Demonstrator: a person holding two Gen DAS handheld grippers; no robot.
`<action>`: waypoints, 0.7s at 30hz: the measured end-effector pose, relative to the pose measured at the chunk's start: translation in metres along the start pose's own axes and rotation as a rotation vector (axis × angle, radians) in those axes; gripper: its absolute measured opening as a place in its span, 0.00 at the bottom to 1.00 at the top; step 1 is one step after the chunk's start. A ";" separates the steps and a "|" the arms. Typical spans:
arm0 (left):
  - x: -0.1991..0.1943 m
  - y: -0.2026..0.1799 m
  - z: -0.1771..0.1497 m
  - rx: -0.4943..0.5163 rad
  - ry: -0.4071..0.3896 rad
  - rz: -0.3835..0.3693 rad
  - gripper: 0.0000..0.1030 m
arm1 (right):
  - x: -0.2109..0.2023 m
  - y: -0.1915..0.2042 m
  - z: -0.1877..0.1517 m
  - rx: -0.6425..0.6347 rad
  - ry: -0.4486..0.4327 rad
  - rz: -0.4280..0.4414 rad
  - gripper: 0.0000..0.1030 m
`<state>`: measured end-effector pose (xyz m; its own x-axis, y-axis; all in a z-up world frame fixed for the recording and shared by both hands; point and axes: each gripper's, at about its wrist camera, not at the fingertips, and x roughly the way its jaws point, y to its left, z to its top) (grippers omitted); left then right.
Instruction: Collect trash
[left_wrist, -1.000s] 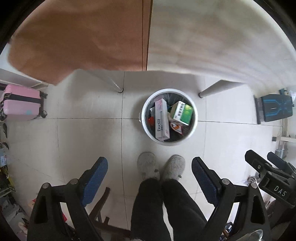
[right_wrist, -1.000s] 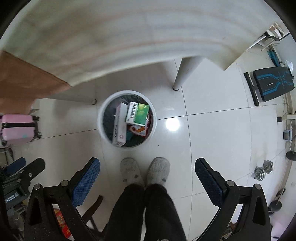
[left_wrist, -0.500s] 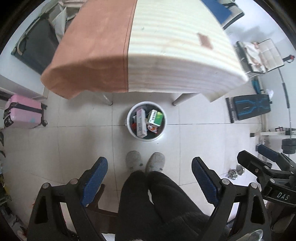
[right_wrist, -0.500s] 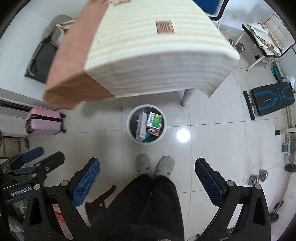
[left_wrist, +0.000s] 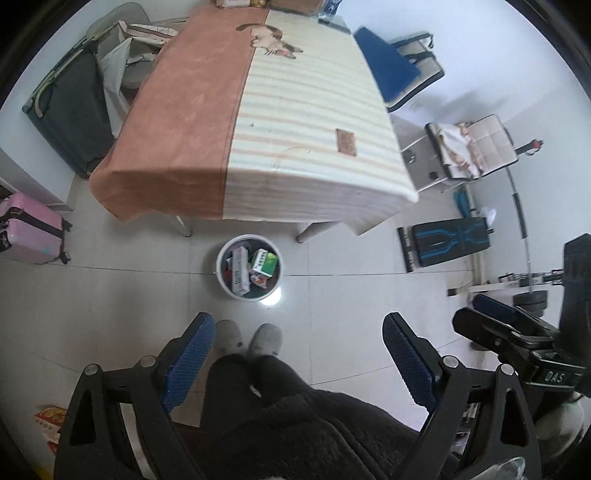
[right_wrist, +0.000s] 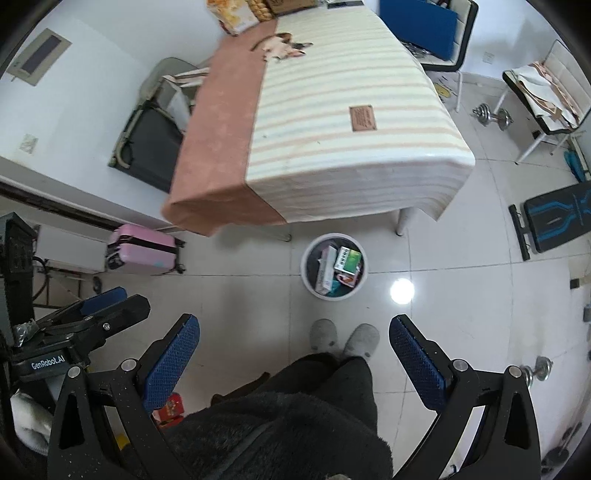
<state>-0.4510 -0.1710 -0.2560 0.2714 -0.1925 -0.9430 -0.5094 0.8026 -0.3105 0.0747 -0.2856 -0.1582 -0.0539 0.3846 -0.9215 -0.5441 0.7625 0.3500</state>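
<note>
A white round trash bin (left_wrist: 221, 275) (right_wrist: 307, 280) stands on the tiled floor just in front of the table, far below both grippers. Inside lie a long white box (left_wrist: 240, 271) (right_wrist: 325, 271), a green and white carton (left_wrist: 264, 262) (right_wrist: 347, 258) and smaller wrappers. My left gripper (left_wrist: 299, 350) is open, its blue pads wide apart with nothing between them. My right gripper (right_wrist: 295, 350) is open and empty too. Both point steeply down at the floor. The person's grey slippers (left_wrist: 247, 339) (right_wrist: 343, 338) and dark trousers show between the jaws.
A table with an orange and striped cloth (left_wrist: 258, 129) (right_wrist: 332, 122) stands beyond the bin; boxes (right_wrist: 232, 14) sit at its far end. A pink suitcase (left_wrist: 26, 232) (right_wrist: 140, 249) is left, a black bench (left_wrist: 450, 240) (right_wrist: 557, 218), dumbbells (right_wrist: 491, 114) and chairs right.
Both grippers have risen well above the floor. The bin has shrunk in view and the whole tabletop now shows. Both pairs of jaws stayed wide open.
</note>
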 end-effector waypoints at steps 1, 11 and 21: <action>-0.004 -0.001 -0.001 0.002 -0.005 -0.006 0.90 | -0.003 0.001 0.000 -0.005 -0.003 0.006 1.00; -0.026 -0.011 -0.005 0.018 -0.039 -0.040 1.00 | -0.025 0.014 0.003 -0.032 -0.002 0.050 1.00; -0.037 -0.010 -0.010 0.006 -0.069 -0.045 1.00 | -0.025 0.018 -0.001 -0.026 0.008 0.071 1.00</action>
<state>-0.4643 -0.1781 -0.2193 0.3494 -0.1892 -0.9177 -0.4907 0.7974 -0.3513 0.0654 -0.2822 -0.1291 -0.0995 0.4332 -0.8958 -0.5601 0.7197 0.4103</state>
